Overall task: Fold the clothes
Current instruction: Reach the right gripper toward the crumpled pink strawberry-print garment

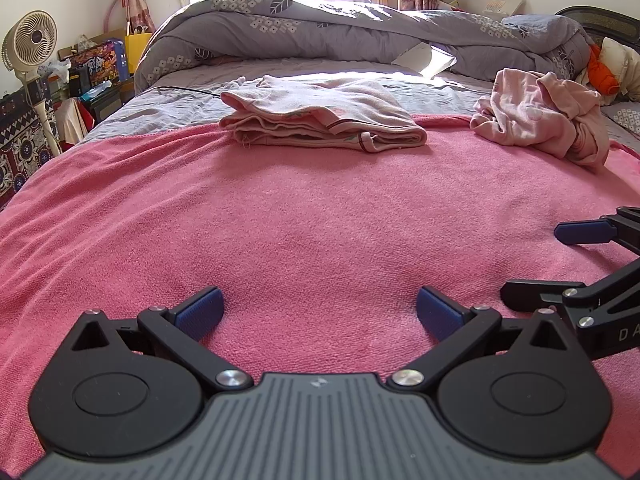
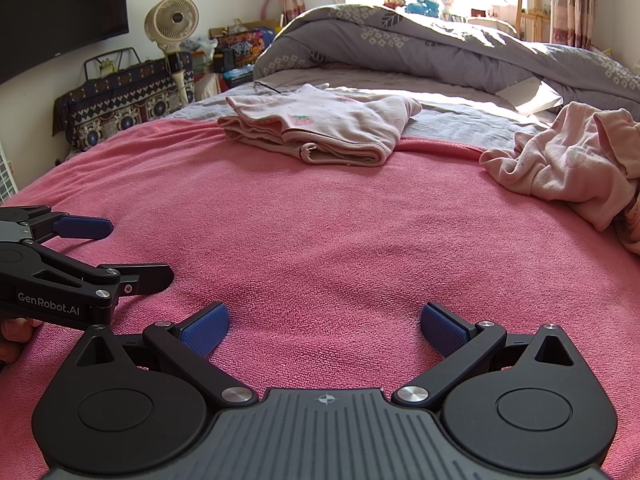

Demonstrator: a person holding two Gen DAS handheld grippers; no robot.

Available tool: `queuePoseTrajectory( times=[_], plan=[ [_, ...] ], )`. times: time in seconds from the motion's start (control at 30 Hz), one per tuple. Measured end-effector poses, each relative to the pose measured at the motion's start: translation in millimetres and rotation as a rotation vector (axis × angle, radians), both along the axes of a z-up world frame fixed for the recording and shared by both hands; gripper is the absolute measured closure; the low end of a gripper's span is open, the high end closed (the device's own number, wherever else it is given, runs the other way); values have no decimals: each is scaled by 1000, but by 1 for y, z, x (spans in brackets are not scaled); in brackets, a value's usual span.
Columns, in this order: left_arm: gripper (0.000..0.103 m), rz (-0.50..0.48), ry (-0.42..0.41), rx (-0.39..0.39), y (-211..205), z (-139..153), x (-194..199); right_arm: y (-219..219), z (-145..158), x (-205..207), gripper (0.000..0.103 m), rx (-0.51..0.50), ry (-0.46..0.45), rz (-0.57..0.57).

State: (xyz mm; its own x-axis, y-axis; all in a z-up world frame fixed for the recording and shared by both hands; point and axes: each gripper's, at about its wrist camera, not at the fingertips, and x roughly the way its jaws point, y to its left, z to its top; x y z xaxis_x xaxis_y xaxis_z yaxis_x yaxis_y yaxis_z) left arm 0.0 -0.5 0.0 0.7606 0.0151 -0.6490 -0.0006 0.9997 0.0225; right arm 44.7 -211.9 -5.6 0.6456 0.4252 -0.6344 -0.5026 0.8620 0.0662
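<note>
A folded pale pink garment [image 1: 320,118] [image 2: 320,130] lies at the far edge of the pink towel [image 1: 300,216] [image 2: 340,220] spread over the bed. A crumpled pink garment [image 1: 544,116] [image 2: 568,164] sits in a heap at the far right. My left gripper [image 1: 319,312] hovers open low over the near part of the towel, holding nothing. My right gripper [image 2: 325,326] is open and empty beside it. Each gripper shows at the edge of the other's view: the right one [image 1: 536,260], the left one [image 2: 136,252].
A grey patterned quilt [image 1: 340,28] [image 2: 440,48] is bunched along the far side of the bed. A fan [image 1: 28,40] [image 2: 172,20], bags and boxes stand on the floor to the left. A white paper [image 1: 424,58] lies by the quilt. A hand [image 2: 12,340] holds the left gripper.
</note>
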Motion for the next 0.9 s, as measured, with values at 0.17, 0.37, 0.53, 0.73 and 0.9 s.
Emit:
queuePoseTrajectory(
  times=[0.17, 0.37, 0.53, 0.73, 0.9],
  plan=[
    [0, 7, 2, 18, -2, 0, 0, -2, 4, -7, 0, -34, -45, -56],
    [0, 15, 2, 34, -5, 0, 0, -4, 8, -16, 0, -75, -99, -123],
    [0, 17, -2, 28, -4, 0, -1, -6, 12, -23, 0, -109, -143, -179],
    [0, 20, -8, 21, -3, -1, -1, -75, 30, -21, 0, -105, -371, -384],
    [0, 22, -13, 16, -2, -1, -2, -130, 30, 35, 0, -165, -357, -513]
  ],
)
